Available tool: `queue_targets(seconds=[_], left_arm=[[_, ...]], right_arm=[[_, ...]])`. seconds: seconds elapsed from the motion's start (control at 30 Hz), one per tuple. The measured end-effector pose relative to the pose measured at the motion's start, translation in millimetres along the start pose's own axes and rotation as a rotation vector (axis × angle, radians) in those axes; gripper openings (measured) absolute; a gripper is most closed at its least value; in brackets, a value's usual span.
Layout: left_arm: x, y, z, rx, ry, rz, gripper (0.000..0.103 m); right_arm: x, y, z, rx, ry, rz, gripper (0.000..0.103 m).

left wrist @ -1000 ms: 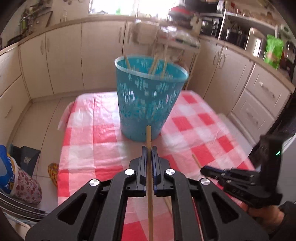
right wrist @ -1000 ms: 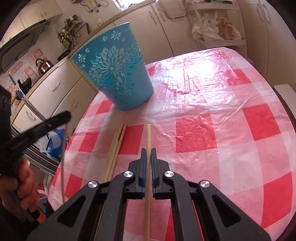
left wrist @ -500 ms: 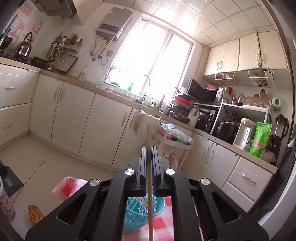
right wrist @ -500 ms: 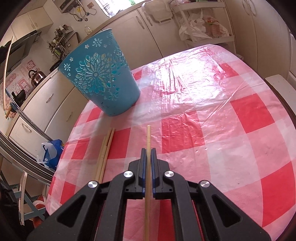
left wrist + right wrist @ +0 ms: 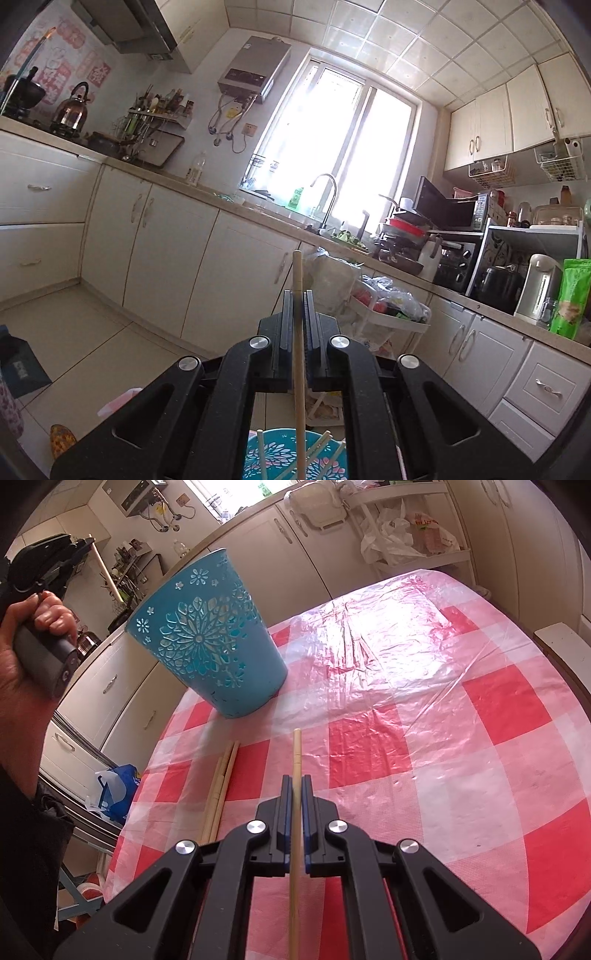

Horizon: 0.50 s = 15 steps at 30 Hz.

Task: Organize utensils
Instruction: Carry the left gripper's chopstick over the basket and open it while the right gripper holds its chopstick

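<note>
We see the left tongs [image 5: 298, 295] clamped on a wooden chopstick [image 5: 298, 362], held high above the blue basket [image 5: 280, 459]; the stick runs down between the jaws toward the basket mouth, its lower end hidden; several chopsticks [image 5: 260, 454] already stand in the basket. From the right wrist view the left hand [image 5: 35, 642] grips its handle up and to the left of the basket, stick angled down. Right tongs [image 5: 295, 779] are closed on a second chopstick [image 5: 295, 812], held low over the surface [image 5: 480, 701] with its red-white check cover; its tip points toward the basket; we cannot tell if it touches the cover. Loose chopsticks [image 5: 221, 786] lie on the cover just left of the right tongs, near the basket base.
</note>
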<state>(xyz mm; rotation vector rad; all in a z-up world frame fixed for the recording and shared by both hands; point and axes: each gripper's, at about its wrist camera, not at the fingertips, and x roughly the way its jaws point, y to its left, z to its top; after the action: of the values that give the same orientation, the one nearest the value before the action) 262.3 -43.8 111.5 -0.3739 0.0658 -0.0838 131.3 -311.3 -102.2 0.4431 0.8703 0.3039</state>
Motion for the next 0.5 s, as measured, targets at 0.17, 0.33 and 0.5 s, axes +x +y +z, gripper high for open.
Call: queue_targets(seconds=[0.17,0.33,0.5], left_arm=[[12.9,3.8,-35.0,0.026,0.049,0.032,0.005],[21.1,2.4,-68.7,0.099,0.150,0.047,0.005],[21.6,6.2,-90.9,0.136,0.234,0.064,0.006]], right_arm=[[-1.6,-2.5,0.6,0.016,-0.006,0.013,0.006],[-3.0,-4.6,1.2,0.029,-0.012,0.017,0.006],[-3.2,-5.5,1.6,0.032,-0.012,0.019,0.006]])
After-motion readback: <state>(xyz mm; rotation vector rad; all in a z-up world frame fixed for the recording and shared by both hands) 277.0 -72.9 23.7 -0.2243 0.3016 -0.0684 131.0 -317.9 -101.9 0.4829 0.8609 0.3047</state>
